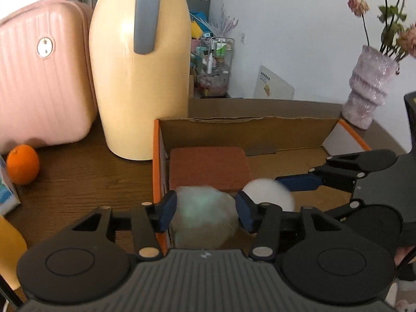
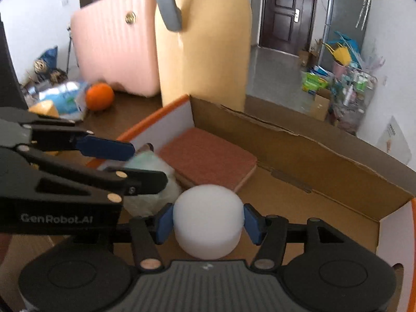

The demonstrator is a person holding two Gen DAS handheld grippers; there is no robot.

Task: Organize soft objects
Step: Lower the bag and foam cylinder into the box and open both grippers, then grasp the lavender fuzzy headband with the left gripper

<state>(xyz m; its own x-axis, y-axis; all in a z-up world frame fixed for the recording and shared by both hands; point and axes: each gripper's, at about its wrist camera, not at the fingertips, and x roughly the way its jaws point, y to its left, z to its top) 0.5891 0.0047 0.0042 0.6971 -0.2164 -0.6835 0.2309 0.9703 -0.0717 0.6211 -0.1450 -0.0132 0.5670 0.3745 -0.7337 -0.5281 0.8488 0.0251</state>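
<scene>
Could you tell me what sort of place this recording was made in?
Probably a lived-in home: a pink suitcase on the wooden table, a vase of flowers, and an entrance door down the hallway.

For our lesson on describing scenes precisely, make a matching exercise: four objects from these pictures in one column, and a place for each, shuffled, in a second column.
Objects:
1. white foam cylinder
2. pale green fluffy ball
3. reddish-brown sponge pad
4. orange

Places:
A. lying flat in the cardboard box
B. on the wooden table, beside the pink suitcase
C. between the right gripper fingers
D. between the left gripper fingers

Pairs: 1-C, 2-D, 3-A, 4-B
</scene>
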